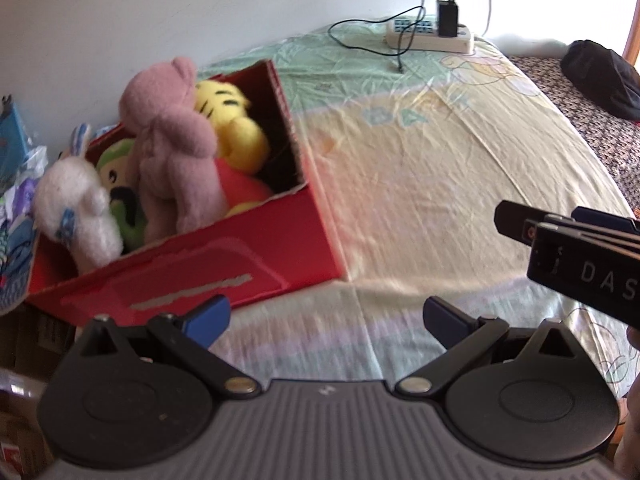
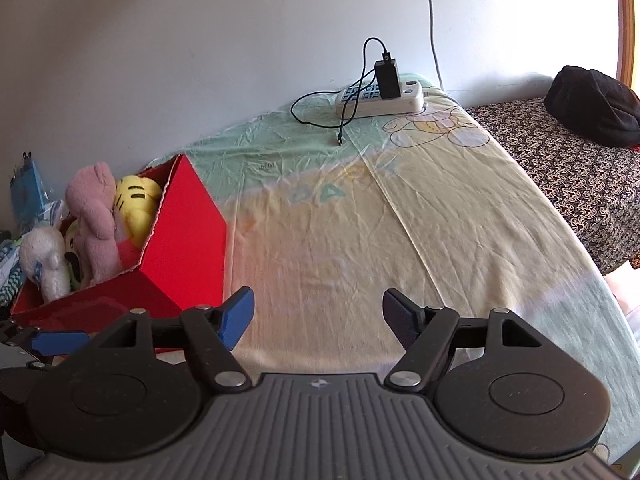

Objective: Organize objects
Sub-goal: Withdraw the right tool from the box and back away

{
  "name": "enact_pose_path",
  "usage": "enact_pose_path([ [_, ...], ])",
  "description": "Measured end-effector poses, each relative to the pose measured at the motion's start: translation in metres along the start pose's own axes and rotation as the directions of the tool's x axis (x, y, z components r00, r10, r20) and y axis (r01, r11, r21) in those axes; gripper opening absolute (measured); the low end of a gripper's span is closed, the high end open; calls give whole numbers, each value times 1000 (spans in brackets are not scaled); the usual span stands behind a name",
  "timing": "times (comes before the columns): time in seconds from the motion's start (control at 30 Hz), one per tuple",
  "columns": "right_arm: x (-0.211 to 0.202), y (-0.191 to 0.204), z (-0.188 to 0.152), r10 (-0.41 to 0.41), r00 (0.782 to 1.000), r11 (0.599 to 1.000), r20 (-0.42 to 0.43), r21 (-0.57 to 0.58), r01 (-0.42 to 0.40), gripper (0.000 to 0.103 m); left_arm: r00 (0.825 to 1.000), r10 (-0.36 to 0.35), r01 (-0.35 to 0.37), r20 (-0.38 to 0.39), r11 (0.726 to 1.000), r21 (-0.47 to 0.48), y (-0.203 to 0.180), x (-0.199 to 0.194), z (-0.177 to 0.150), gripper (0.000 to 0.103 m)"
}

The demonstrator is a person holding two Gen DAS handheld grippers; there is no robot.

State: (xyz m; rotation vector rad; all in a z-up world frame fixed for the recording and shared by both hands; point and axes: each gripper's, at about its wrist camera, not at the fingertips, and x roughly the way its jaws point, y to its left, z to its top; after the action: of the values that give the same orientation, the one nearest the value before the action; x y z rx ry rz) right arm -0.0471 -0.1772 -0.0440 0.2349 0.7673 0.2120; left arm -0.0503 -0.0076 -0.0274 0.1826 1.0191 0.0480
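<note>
A red cardboard box stands on the left of the bed and holds several plush toys: a pink one, a yellow striped one, a white one and a green one. My left gripper is open and empty, just in front of the box's near right corner. My right gripper is also open and empty, over bare sheet to the right of the box. The right gripper's black body shows at the right edge of the left wrist view.
A pale yellow and green bedsheet covers the bed. A white power strip with a black charger and loose cable lies at the far end by the wall. A black bundle rests on patterned fabric at right. Blue clutter lies left of the box.
</note>
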Motion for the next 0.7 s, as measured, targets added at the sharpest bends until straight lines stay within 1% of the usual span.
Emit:
enact_pose_path([
  [0.23, 4, 16, -1, -2, 1000, 999, -13, -44, 2, 76, 998, 54, -53, 14, 997, -53, 17, -7, -4, 102],
  [0.4, 7, 37, -2, 0, 999, 998, -32, -60, -2, 76, 997, 78, -76, 19, 994, -79, 38, -10, -5, 102],
  [0.53, 2, 58, 3, -31, 1000, 996, -2, -84, 30, 78, 993, 113, -110, 34, 991, -81, 58, -14, 1, 102],
  [0.63, -3, 76, 8, -59, 998, 992, 31, -109, 62, 84, 993, 107, -102, 55, 990, -94, 76, -20, 4, 102],
  [0.7, -5, 88, 11, -55, 998, 991, 38, -118, 59, 85, 991, 117, -110, 62, 989, -96, 88, -22, 7, 102],
])
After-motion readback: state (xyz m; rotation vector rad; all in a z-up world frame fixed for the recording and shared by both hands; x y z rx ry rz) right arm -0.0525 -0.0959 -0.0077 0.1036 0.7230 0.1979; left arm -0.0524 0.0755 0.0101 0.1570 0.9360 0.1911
